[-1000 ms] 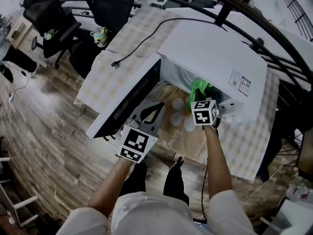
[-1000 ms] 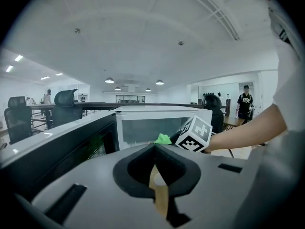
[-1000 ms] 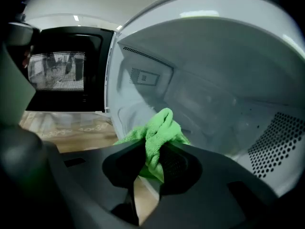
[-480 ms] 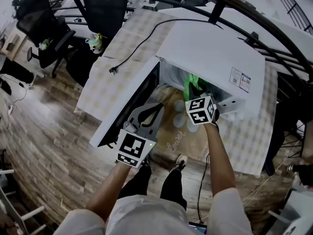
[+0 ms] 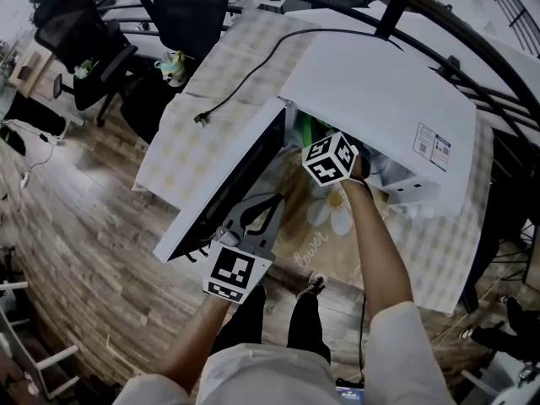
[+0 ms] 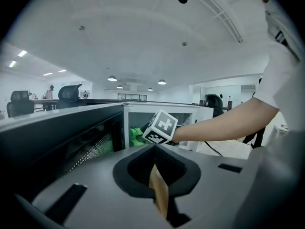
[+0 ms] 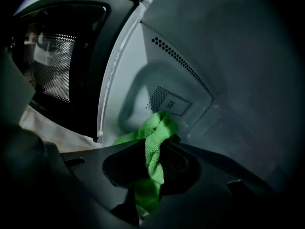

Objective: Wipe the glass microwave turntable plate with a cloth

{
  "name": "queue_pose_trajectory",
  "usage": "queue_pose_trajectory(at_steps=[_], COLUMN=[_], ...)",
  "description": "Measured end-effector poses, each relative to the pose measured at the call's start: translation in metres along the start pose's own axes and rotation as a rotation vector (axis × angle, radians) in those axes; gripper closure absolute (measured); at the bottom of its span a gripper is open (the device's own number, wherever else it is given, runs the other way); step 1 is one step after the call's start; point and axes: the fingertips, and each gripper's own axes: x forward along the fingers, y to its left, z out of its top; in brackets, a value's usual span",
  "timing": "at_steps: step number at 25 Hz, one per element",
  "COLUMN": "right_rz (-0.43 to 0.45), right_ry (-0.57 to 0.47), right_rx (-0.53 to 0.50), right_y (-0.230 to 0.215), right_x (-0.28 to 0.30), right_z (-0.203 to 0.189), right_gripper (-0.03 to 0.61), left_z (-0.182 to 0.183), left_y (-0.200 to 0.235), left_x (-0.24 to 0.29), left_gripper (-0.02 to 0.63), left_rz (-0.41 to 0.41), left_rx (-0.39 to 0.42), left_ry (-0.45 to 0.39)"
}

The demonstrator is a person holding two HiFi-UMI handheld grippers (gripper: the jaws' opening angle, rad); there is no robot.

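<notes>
Checked fabric covered the table [image 5: 221, 74] where the white microwave [image 5: 380, 91] stood with its door [image 5: 224, 188] swung open. We held our right gripper [image 7: 152, 173] inside the cavity, its jaws clenched on the green cloth [image 7: 156, 137], though we could not make out the glass plate there. Our left gripper [image 5: 256, 216] hung outside by the door, jaws pressed together on nothing.
</notes>
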Motion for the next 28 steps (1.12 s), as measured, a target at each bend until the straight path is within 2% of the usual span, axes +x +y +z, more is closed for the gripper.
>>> queue_pose_trajectory(at_steps=[4,9,14,19,24,28], right_rz=[0.033,0.035,-0.026,-0.111,-0.138,-0.136], right_ry=[0.002,0.028,0.096,0.183,0.234,0.159], right_rx=[0.023,0.067,0.132,0.146,0.124,0.166], right_y=[0.012,0.016,0.004,-0.010,-0.012,-0.015], right_x=[-0.006,-0.035,-0.060,-0.080,-0.088,-0.089], right_z=[-0.017,-0.045,-0.078,-0.108,-0.108,-0.083], right_gripper=[0.495,0.497,0.497,0.504,0.497,0.495], left_z=[-0.003,-0.001,0.005,0.010,0.021,0.031], left_y=[0.004,0.003,-0.001,-0.004,-0.001,0.001], left_x=[0.005,0.009,0.013,0.019,0.023,0.018], left_gripper=[0.600,0.600,0.600,0.600,0.600,0.600], left_rz=[0.009,-0.001,-0.014,-0.022,-0.024,-0.028], left_rx=[-0.011,-0.001,0.000,0.000,0.001,0.007], left_ry=[0.003,0.007,0.004,0.013,0.011,-0.005])
